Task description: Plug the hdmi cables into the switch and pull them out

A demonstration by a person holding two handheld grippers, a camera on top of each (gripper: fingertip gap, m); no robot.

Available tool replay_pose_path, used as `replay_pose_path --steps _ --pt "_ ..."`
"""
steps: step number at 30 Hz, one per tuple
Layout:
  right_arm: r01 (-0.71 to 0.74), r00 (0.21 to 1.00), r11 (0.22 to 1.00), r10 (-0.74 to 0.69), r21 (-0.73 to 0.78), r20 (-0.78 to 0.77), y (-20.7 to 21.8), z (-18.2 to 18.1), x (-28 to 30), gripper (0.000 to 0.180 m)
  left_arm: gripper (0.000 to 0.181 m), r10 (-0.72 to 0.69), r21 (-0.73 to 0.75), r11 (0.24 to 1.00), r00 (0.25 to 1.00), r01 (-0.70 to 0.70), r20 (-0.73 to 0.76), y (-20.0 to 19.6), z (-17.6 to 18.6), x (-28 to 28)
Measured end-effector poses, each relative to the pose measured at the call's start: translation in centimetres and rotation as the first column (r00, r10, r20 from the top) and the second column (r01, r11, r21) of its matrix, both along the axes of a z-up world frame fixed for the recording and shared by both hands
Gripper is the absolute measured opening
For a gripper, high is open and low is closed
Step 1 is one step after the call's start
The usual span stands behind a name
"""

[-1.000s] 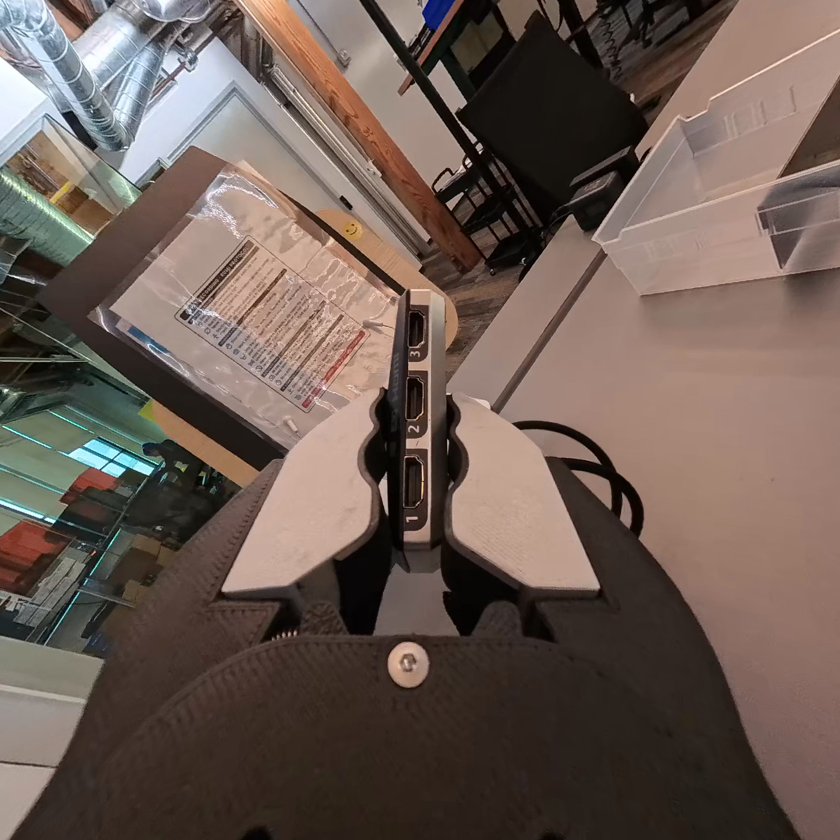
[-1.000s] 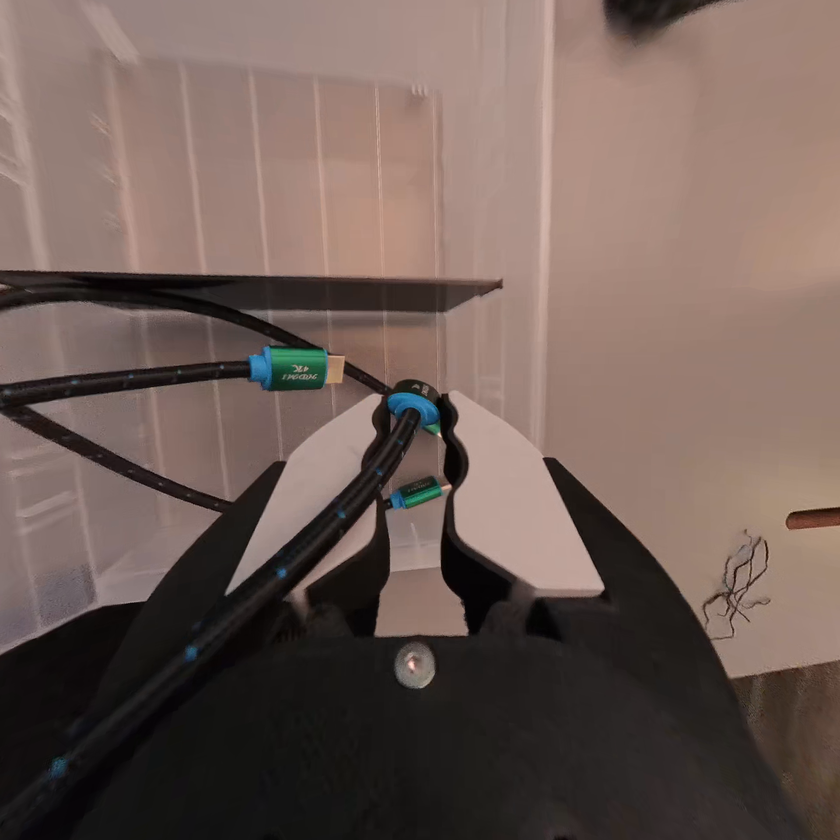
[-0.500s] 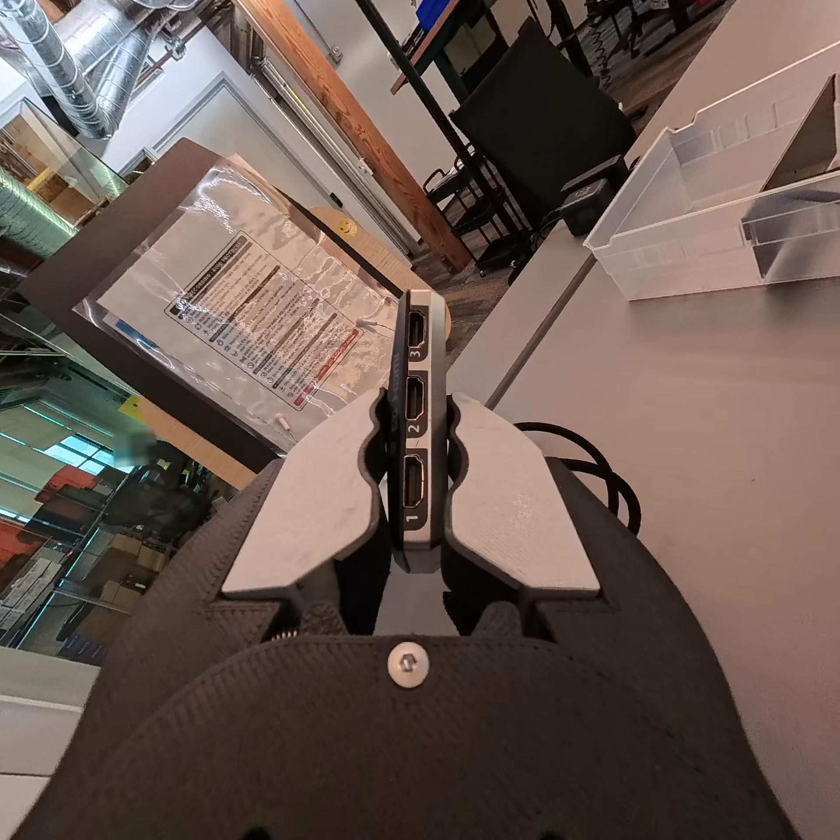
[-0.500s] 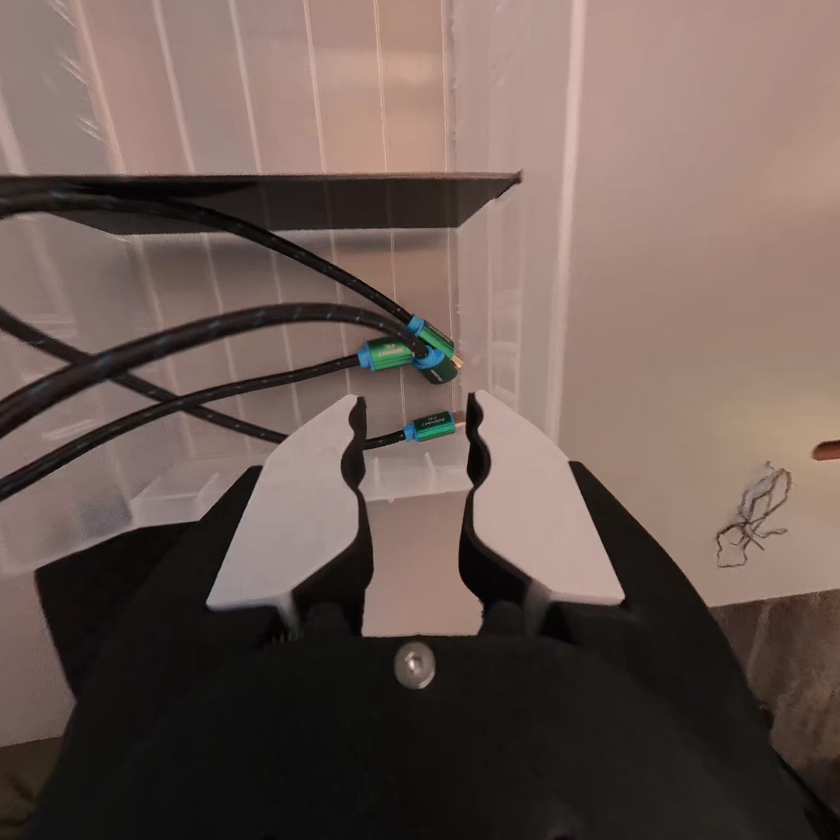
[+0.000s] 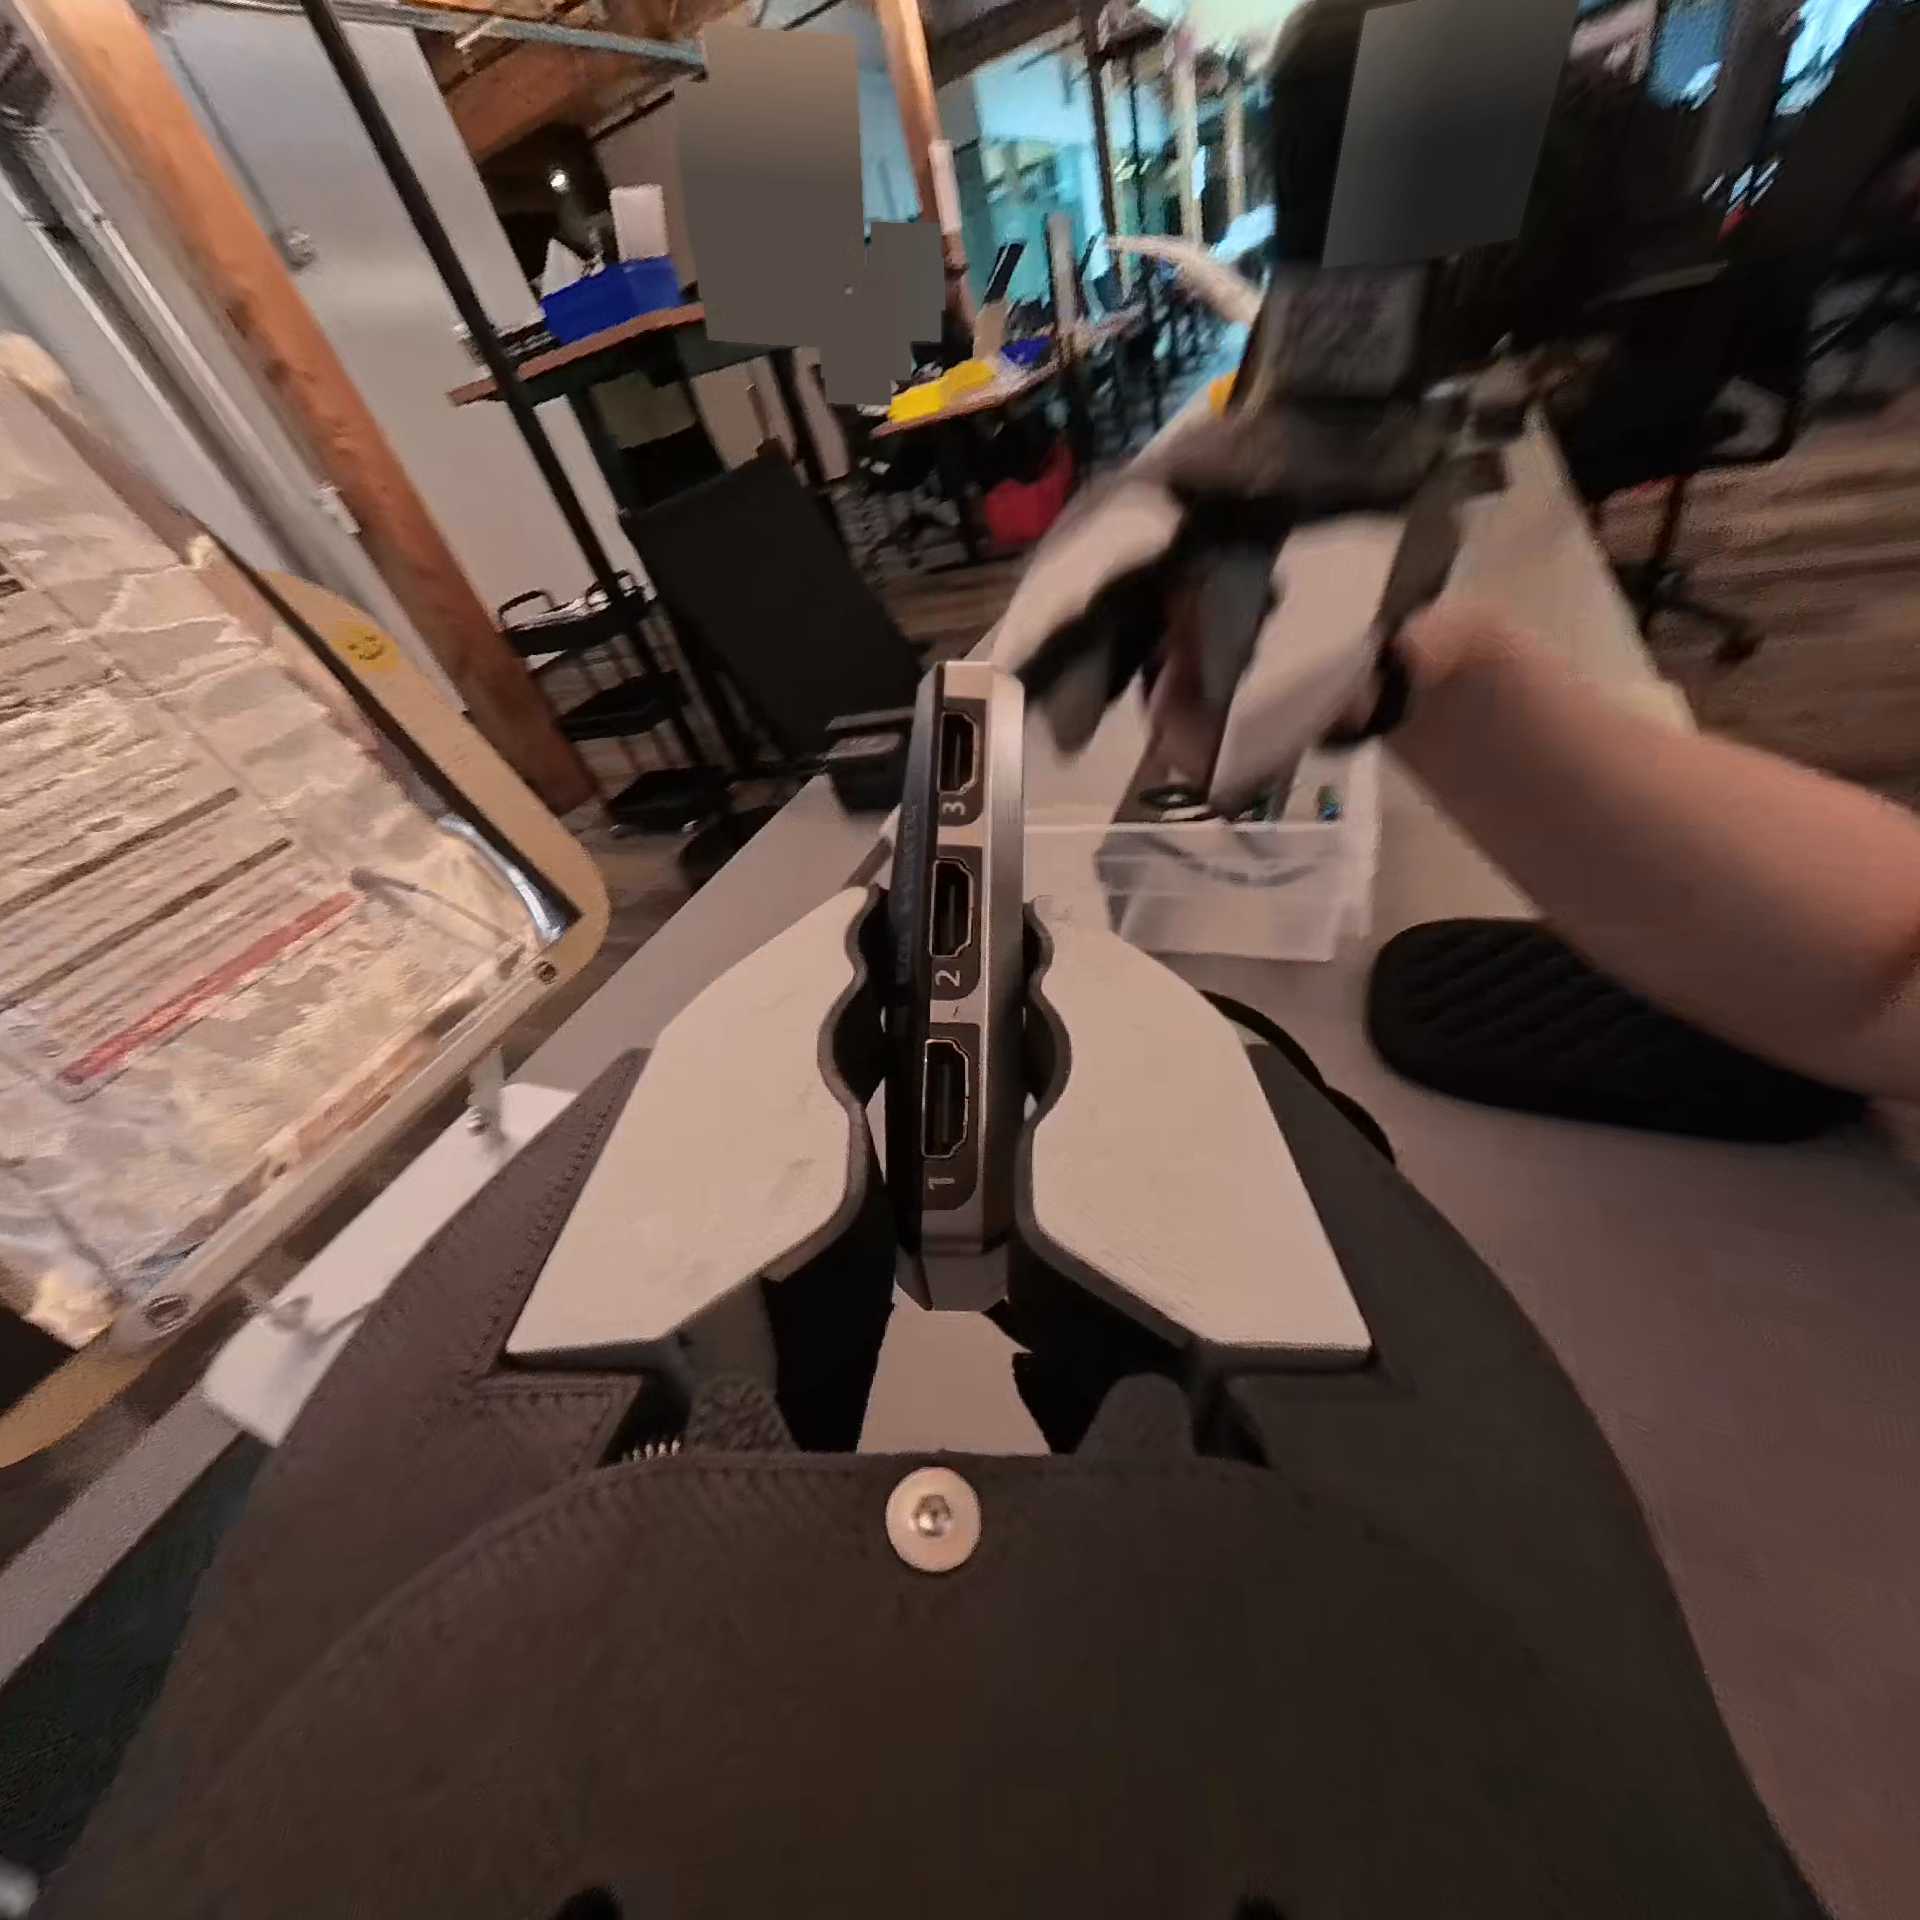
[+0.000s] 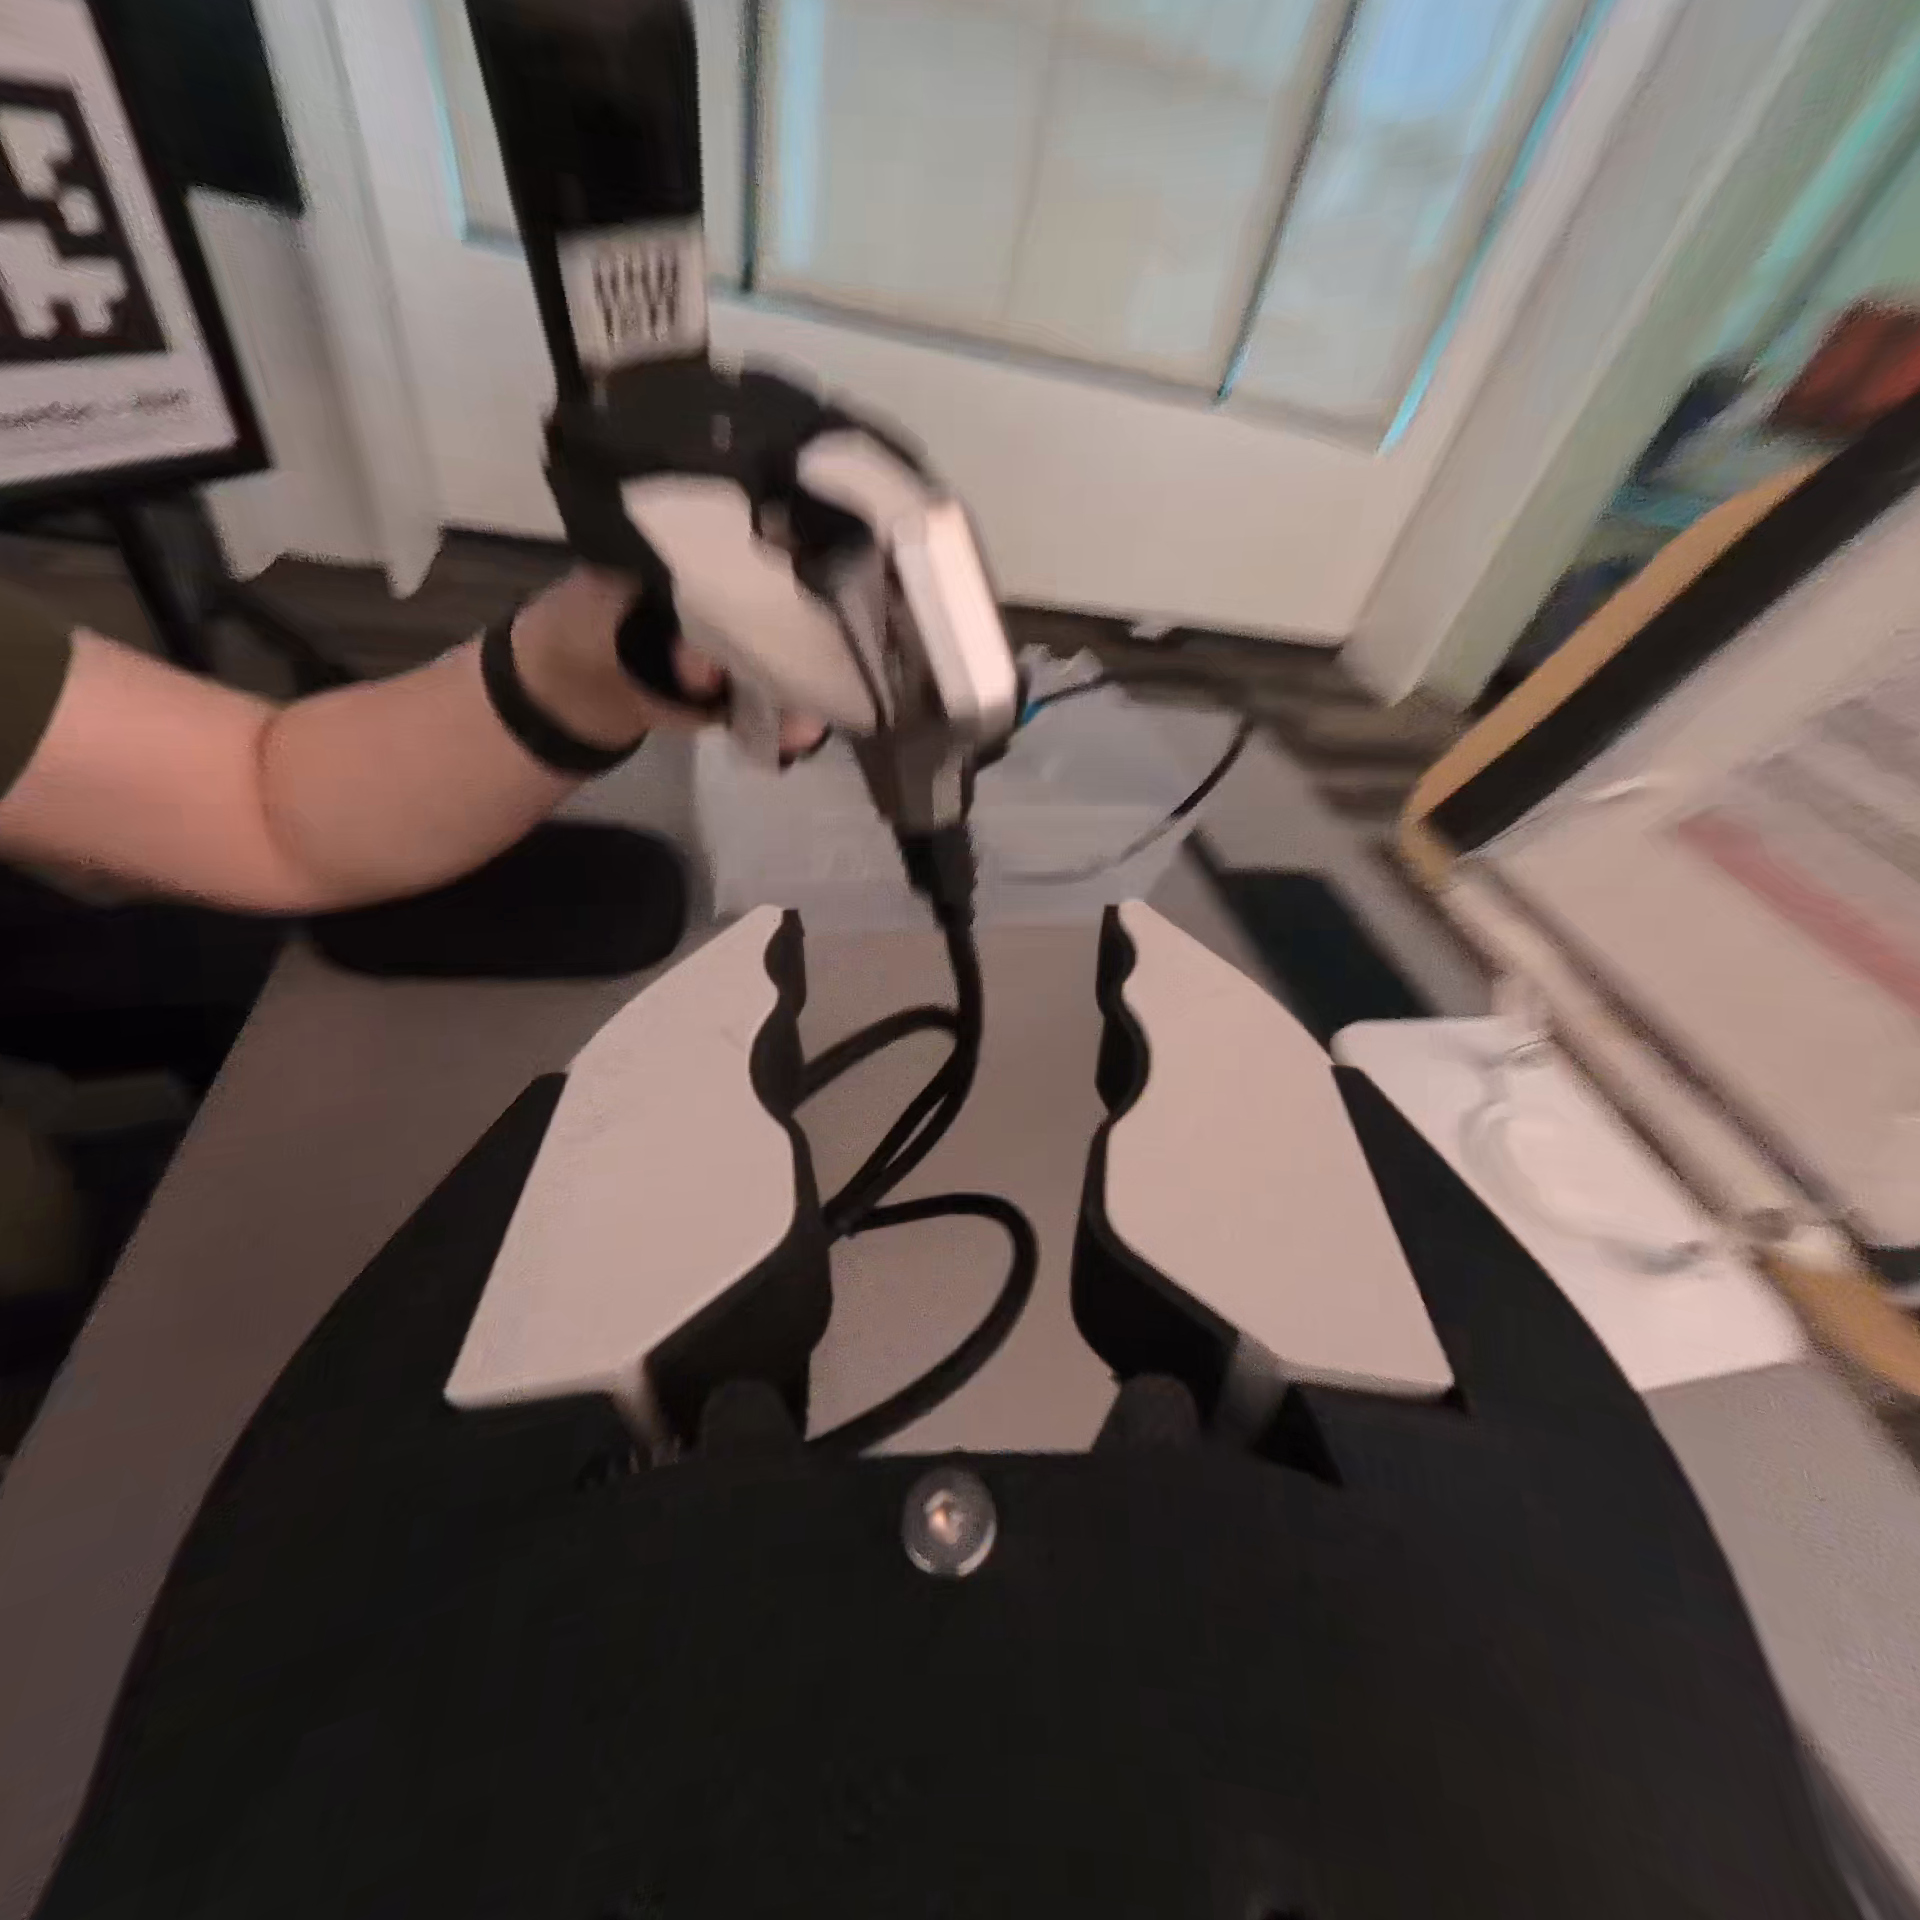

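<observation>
Grey tabletop (image 5: 1558, 1299) in a cluttered workshop. At centre, the left gripper (image 5: 951, 940) is clamped on the switch (image 5: 961, 935), held on edge with three empty ports showing. At 1 o'clock, a clear plastic bin (image 5: 1226, 894) holds blurred cables. The right gripper (image 6: 951, 935) is spread wide, empty, with the switch's black lead (image 6: 956, 1039) beyond it.

- HDMI switch (image 5: 961, 966): dark grey, silver-grey port face, white port numerals.
- Left gripper (image 5: 943, 1023): light grey fingers, black textured body.
- Right gripper (image 6: 951, 1049): white-grey fingers, black body.
- Cable (image 6: 961, 1049): black.
- Tabletop (image 5: 1558, 1351): plain grey.
- Bin (image 5: 1226, 894): clear plastic.
- Wrist rest (image 5: 1538, 1029): black, ribbed pattern.
- Marker board (image 6: 73, 239): black-and-white blocks.
</observation>
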State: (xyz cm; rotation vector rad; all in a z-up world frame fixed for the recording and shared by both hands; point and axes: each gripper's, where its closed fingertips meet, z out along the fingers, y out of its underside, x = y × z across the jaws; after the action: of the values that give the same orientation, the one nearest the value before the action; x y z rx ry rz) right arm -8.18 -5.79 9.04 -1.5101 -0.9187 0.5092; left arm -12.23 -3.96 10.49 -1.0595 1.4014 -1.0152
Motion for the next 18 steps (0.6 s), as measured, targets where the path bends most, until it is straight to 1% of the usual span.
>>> replay_pose_path --steps 2,3,5,6,7,8,9,10,12,13,14,15,16,17,18 --pt "-0.035 0.998 0.995 0.04 -0.093 0.054 1.6 -3.4 -1.7 0.056 0.022 -0.051 -0.042 0.998 0.998 0.052 0.029 -0.7 0.8 -0.5" --pt "-0.073 0.997 0.992 0.077 -0.105 0.029 1.9 -4.1 -2.7 0.056 0.022 -0.075 -0.055 0.996 0.996 0.077 0.039 -1.0 1.1 -0.7" --pt "-0.173 0.984 0.974 0.163 -0.148 -0.077 1.8 -4.1 -4.6 0.051 0.022 -0.105 -0.068 0.992 0.993 0.108 0.047 -1.4 1.3 -0.9" --pt "-0.212 0.972 0.964 0.192 -0.159 -0.135 1.7 -3.7 -5.2 0.044 0.022 -0.117 -0.073 0.99 0.992 0.12 0.046 -1.6 1.3 -0.9" --pt "-0.238 0.962 0.958 0.211 -0.158 -0.171 1.6 -3.3 -5.6 0.027 0.022 -0.131 -0.081 0.988 0.99 0.135 0.047 -1.8 1.3 -0.8" --pt "-0.247 0.961 0.957 0.221 -0.154 -0.167 1.6 -3.2 -5.7 0.014 0.022 -0.149 -0.095 0.984 0.987 0.153 0.054 -2.0 1.3 -0.8" --pt "-0.261 0.959 0.953 0.238 -0.155 -0.152 1.3 -3.4 -5.8 0.013 0.022 -0.163 -0.114 0.979 0.985 0.168 0.058 -2.0 1.3 -0.8" --pt "-0.244 0.967 0.959 0.229 -0.146 -0.114 1.4 -3.5 -5.6 0.013 0.022 -0.167 -0.133 0.976 0.984 0.173 0.056 -1.9 1.2 -0.8" --pt "-0.156 0.987 0.984 0.151 -0.09 -0.062 2.0 -2.9 -4.8 0.012 0.024 -0.148 -0.175 0.971 0.985 0.161 0.084 -1.3 1.5 -0.8" --pt "-0.101 0.993 0.994 0.098 -0.048 -0.058 2.3 -2.0 -4.2 0.012 0.03 -0.125 -0.208 0.967 0.987 0.144 0.103 -0.7 1.8 -1.0" --pt "-0.037 0.998 0.999 0.037 -0.006 -0.054 2.5 -0.8 -3.2 0.01 0.045 -0.1 -0.234 0.964 0.989 0.123 0.107 0.0 2.0 -1.2" --pt "0.042 0.999 0.999 -0.041 0.034 -0.036 2.6 0.3 -1.7 0.011 0.05 -0.081 -0.247 0.964 0.992 0.103 0.099 0.5 2.1 -1.6" --pt "0.141 0.99 0.987 -0.142 0.081 -0.002 2.6 1.5 0.4 0.01 0.048 -0.072 -0.24 0.966 0.993 0.094 0.095 0.9 2.3 -2.0" --pt "0.251 0.966 0.959 -0.256 0.133 0.023 2.4 2.7 2.9 0.01 0.039 -0.082 -0.224 0.969 0.992 0.103 0.101 1.0 2.5 -2.5" --pt "0.345 0.936 0.922 -0.352 0.177 0.008 2.0 4.0 5.6 0.01 0.033 -0.095 -0.214 0.97 0.989 0.118 0.115 0.9 3.0 -3.1"
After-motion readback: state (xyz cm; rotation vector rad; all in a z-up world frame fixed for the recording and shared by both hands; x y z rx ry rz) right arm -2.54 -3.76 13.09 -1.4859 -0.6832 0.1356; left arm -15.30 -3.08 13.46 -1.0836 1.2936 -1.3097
